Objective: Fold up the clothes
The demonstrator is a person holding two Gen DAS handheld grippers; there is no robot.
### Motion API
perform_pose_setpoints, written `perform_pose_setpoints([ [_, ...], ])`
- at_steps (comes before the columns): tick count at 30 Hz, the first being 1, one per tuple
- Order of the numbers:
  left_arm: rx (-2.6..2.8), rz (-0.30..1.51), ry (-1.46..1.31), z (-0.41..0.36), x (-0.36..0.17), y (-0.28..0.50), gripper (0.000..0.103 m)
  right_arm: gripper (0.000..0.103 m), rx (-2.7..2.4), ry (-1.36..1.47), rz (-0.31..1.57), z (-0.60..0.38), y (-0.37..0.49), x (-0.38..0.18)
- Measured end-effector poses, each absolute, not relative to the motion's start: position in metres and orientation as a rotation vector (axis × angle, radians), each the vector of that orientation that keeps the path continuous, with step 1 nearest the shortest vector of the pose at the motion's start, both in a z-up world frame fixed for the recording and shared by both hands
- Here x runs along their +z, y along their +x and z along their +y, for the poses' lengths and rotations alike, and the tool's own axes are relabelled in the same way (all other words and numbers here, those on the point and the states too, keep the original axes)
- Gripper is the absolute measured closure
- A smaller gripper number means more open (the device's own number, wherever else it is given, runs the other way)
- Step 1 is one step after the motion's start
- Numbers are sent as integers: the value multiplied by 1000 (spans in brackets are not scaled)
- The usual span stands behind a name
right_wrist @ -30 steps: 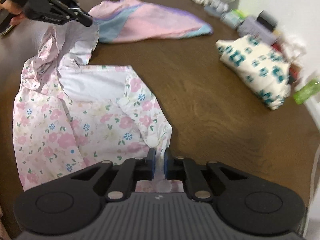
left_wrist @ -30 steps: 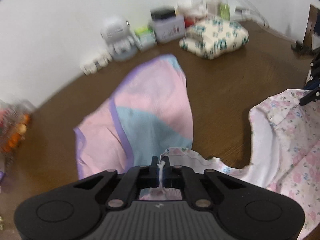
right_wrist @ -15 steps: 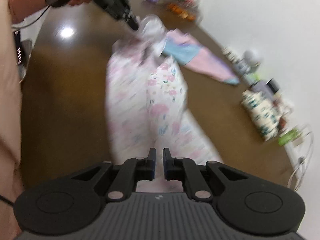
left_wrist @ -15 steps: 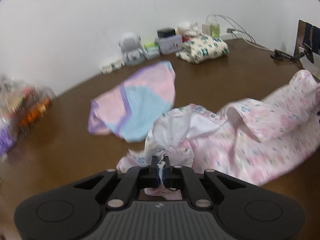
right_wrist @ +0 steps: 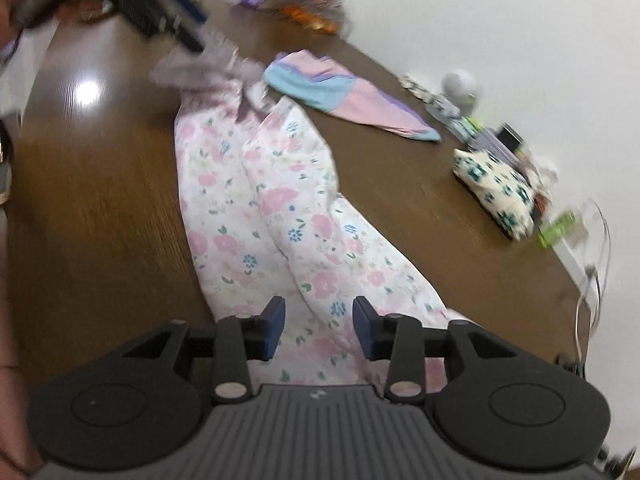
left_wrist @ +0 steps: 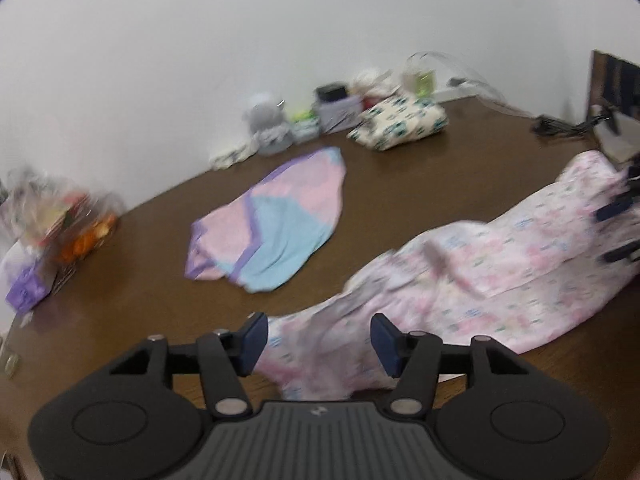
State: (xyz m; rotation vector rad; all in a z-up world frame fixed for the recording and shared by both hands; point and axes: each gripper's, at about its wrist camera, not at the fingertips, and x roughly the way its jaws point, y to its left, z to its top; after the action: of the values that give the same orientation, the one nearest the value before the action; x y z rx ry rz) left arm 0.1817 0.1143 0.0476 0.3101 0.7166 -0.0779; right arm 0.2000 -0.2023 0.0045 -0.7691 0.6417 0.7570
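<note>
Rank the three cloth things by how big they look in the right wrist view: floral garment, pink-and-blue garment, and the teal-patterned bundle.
1. Floral garment, largest by far, though nearest the camera.
2. Pink-and-blue garment.
3. Teal-patterned bundle, smallest; it lies folded, so its true size is unsure.

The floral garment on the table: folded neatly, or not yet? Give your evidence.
Not yet. The floral garment lies as a long, rumpled strip on the table, sides loosely lapped; both grippers are open.
</note>
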Motion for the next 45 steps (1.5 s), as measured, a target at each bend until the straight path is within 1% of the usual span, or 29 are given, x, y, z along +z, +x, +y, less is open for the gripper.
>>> perform_pose_setpoints([
  [2, -113, 716, 320, 105, 47, 180, 45, 60, 772, -827, 624, -191, 203, -6],
  [3, -128, 718, 325, 100, 46, 179, 45, 62, 775, -850, 625, -186, 204, -10],
  [5, -149, 721, 332, 93, 43, 177, 45, 98, 780, -870, 640, -181, 207, -12],
  [6, -157, 721, 333, 91, 42, 176, 45, 103, 781, -870, 651, -180, 208, -10],
  [8, -183, 717, 328, 85, 40, 176, 46, 103, 782, -869, 670, -179, 210, -5],
  [12, -307, 733, 326, 63, 32, 175, 47, 102, 803, -762, 645, -185, 202, 37],
  [13, -349, 751, 330, 53, 26, 175, 51, 102, 821, -742, 658, -186, 199, 40],
  [14, -380, 774, 336, 44, 19, 176, 59, 102, 838, -724, 673, -186, 197, 42],
  [16, -390, 819, 337, 35, 5, 181, 68, 102, 858, -707, 728, -184, 193, 34],
  [21, -368, 858, 280, 41, -12, 191, 68, 102, 845, -614, 843, -184, 190, 6],
  [22, -374, 849, 276, 42, -11, 190, 66, 102, 842, -590, 856, -185, 190, 2],
  [24, -400, 816, 288, 42, -5, 183, 57, 102, 833, -542, 856, -187, 189, -2],
  [25, -416, 799, 298, 41, -2, 180, 52, 102, 828, -520, 853, -189, 189, -3],
  [26, -428, 788, 313, 38, 1, 178, 51, 102, 820, -503, 846, -190, 188, -2],
  [31, -439, 760, 400, 18, 2, 172, 51, 102, 822, -439, 797, -196, 184, 17],
  [33, -439, 748, 396, 15, 3, 173, 51, 102, 838, -446, 796, -196, 179, 22],
  [37, -460, 733, 366, 10, 7, 182, 51, 102, 851, -441, 877, -194, 175, -2],
  [40, -456, 744, 370, 1, 3, 193, 52, 101, 845, -385, 878, -197, 174, -7],
  [42, -453, 751, 372, -5, 0, 200, 62, 101, 844, -345, 871, -200, 171, -7],
  [43, -452, 754, 373, -8, -1, 204, 70, 100, 850, -328, 868, -201, 168, -6],
  [44, -450, 758, 374, -11, -2, 207, 74, 99, 862, -309, 865, -203, 166, -5],
  [45, -450, 772, 378, -12, -6, 210, 74, 96, 875, -288, 862, -205, 164, -3],
])
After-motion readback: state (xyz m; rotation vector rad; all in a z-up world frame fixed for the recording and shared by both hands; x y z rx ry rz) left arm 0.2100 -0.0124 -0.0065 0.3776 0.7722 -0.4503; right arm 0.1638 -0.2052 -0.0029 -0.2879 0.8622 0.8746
